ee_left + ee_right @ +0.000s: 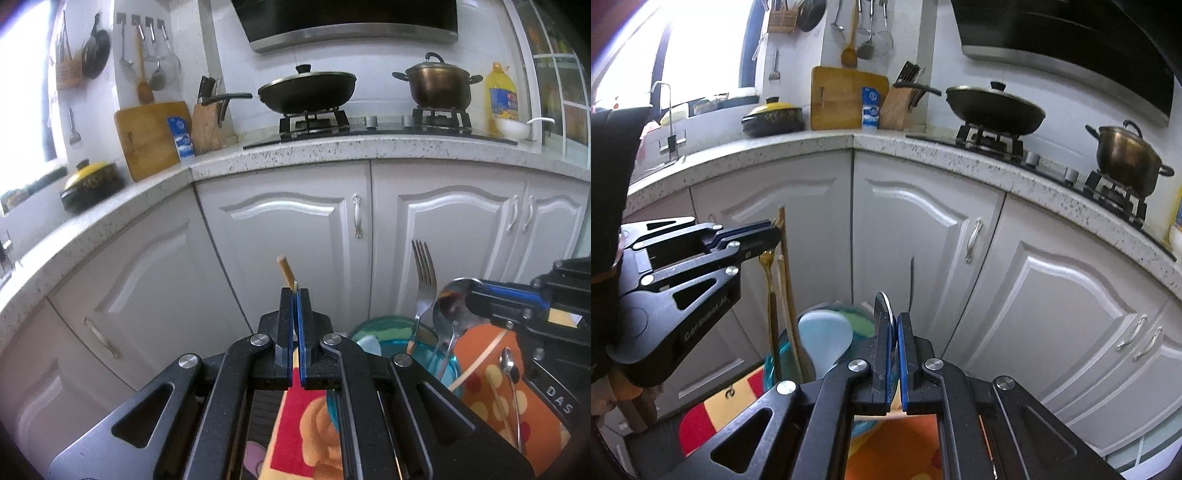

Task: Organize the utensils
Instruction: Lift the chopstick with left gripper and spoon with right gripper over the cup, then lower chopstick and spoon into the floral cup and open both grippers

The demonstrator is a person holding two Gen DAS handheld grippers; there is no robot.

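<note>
hidden: chopstick (287, 274) lower length behind left hand-held gripper (294, 295) | cut off: small spoon (511, 384) handle

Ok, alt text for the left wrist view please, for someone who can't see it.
The left gripper is shut on a wooden chopstick above a teal bowl holding a fork; the right gripper, at the right edge, is clamped on a metal spoon. Behind are white cabinets and a wok.
</note>
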